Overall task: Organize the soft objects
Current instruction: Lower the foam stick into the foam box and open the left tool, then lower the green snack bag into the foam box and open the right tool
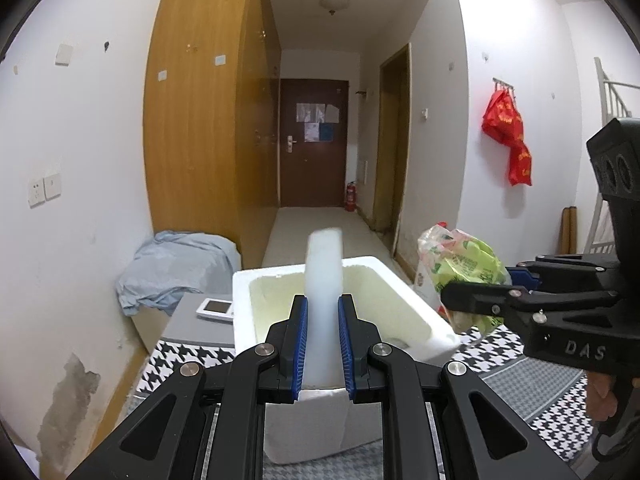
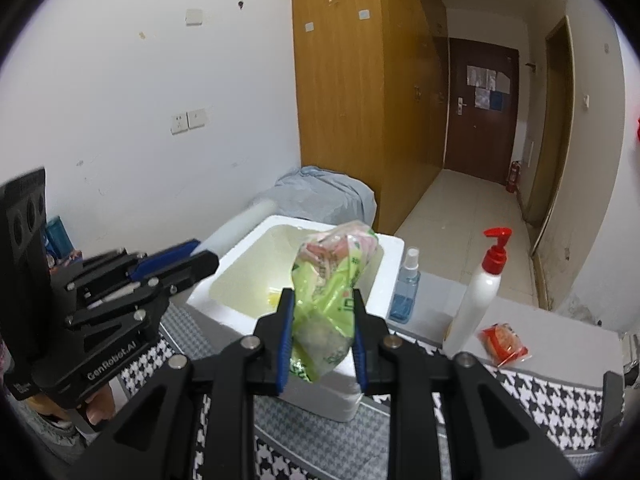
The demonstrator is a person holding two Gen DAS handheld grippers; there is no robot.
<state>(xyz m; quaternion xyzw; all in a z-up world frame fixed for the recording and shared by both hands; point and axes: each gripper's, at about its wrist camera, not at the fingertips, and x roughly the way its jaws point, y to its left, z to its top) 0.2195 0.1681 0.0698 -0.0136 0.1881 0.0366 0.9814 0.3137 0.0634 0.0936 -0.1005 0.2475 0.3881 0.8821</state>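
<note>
Left gripper (image 1: 323, 344) is clamping a white translucent foam block (image 1: 324, 280), right gripper (image 2: 320, 344) is pinching a crinkly green-and-pink plastic bag (image 2: 332, 280), both over the open white styrofoam box (image 2: 248, 304). Risk: the bag is slipping from its thin grip, or the grippers are colliding above the narrow opening.

We see a wooden wardrobe (image 1: 208, 120) along the white wall and a dark brown door (image 1: 312, 140) at the hallway's end, a red fire extinguisher (image 1: 351, 197) beside it. A red bag (image 1: 508, 132) hangs from wall hooks. On the houndstooth cloth (image 2: 552, 400) stand a white pump bottle (image 2: 478, 296) and a blue spray bottle (image 2: 406, 288). A pale blue sheet (image 1: 176, 268) covers something near the wardrobe.
</note>
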